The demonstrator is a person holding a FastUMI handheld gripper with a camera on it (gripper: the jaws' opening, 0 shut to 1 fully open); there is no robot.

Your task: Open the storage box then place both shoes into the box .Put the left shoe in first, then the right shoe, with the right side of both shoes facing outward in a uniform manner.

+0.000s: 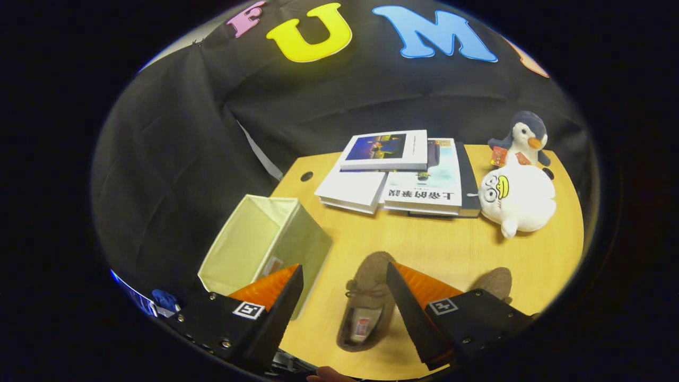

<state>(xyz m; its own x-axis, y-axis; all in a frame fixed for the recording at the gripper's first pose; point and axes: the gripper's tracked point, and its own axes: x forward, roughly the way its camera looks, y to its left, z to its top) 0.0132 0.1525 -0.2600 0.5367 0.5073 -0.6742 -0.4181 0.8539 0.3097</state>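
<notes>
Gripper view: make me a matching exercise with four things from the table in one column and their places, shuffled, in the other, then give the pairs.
Things
1. storage box
2. brown shoe
3. stack of books
4. penguin plush

Places
A. at the table's far side, behind the white round plush
B. between the open fingers of the gripper
C. open-topped, at the table's edge, beyond one finger
D. in the middle of the table's far side, beside the white plush

Pairs: 1-C, 2-B, 3-D, 4-A
</notes>
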